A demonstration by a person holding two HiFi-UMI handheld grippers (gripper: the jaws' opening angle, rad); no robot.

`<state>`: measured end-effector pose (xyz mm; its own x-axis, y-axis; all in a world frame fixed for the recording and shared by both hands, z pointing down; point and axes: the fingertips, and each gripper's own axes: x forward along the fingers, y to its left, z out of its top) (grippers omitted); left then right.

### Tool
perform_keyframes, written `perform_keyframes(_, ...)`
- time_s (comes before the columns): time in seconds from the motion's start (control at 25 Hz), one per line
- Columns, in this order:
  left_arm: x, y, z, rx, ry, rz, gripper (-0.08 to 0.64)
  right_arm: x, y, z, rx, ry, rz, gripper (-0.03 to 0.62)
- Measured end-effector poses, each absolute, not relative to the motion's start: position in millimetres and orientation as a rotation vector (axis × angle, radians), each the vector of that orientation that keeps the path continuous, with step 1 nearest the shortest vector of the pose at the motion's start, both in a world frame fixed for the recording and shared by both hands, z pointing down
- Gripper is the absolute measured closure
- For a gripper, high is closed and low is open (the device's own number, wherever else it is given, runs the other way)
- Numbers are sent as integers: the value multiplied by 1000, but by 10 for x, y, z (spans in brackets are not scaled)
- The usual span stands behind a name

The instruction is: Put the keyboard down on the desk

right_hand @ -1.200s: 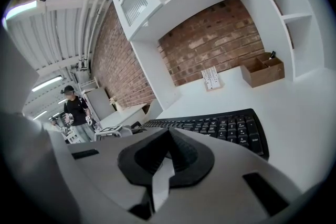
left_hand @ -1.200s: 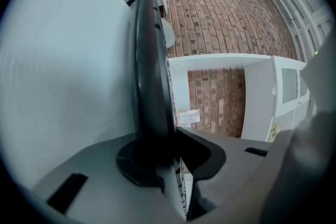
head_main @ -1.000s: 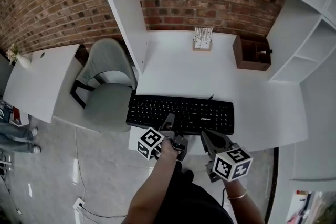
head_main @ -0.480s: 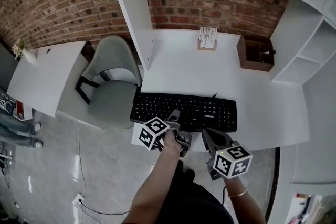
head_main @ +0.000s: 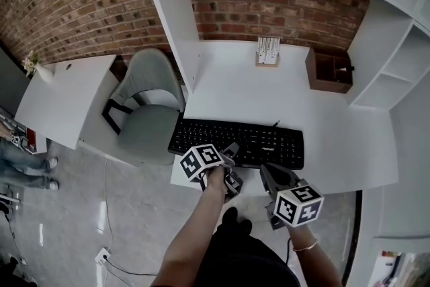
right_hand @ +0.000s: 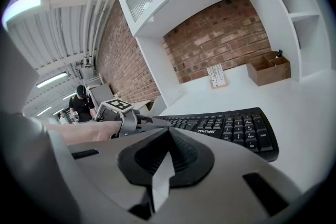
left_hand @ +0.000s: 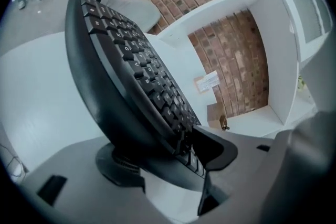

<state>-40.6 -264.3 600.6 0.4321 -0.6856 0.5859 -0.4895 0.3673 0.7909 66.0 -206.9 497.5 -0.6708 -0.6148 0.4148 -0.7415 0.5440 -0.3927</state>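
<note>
Keyboard (head_main: 236,142) lies flat on the desk (head_main: 339,134), long axis running left to right. Left gripper (head_main: 230,154) is nearer: its jaws are opening around the keyboard's near edge. Right gripper (head_main: 271,174) sits closed and empty, just short.

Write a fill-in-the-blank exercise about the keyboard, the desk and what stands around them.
1. The keyboard lying on the white desk is ____ in colour.
2. The wall behind the desk is made of ____.
3. In the head view, the chair stands to the ____ of the desk.
4. The right gripper, its jaws shut, holds ____.
Missing words: black; brick; left; nothing.
</note>
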Motion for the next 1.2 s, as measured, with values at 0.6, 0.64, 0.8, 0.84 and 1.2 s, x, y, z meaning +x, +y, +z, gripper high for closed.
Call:
perform_keyframes(0.6, -409, -2605, 6009, 1246, -1214, -161, 275, 511, -1938, 5287, 1049, -2504, 850, 588)
perform_keyframes(0.64, -405, -2607, 6007, 1248, -1214, -162, 275, 502, -1925, 5323, 1044, -2493, 851, 588)
perform_keyframes(0.8, -399, -2603, 6000, 1241, -1203, -189, 275, 510, -1901, 5407, 1056, -2454, 862, 588)
perform_keyframes(0.84, -401, -2603, 5998, 1238, -1201, -194, 275, 519, -1894, 5419, 1066, -2448, 881, 587)
perform_keyframes(1.2, -407, -2609, 5995, 1238, -1200, -209, 275, 528, -1810, 5614, 1067, -2379, 1338, 438)
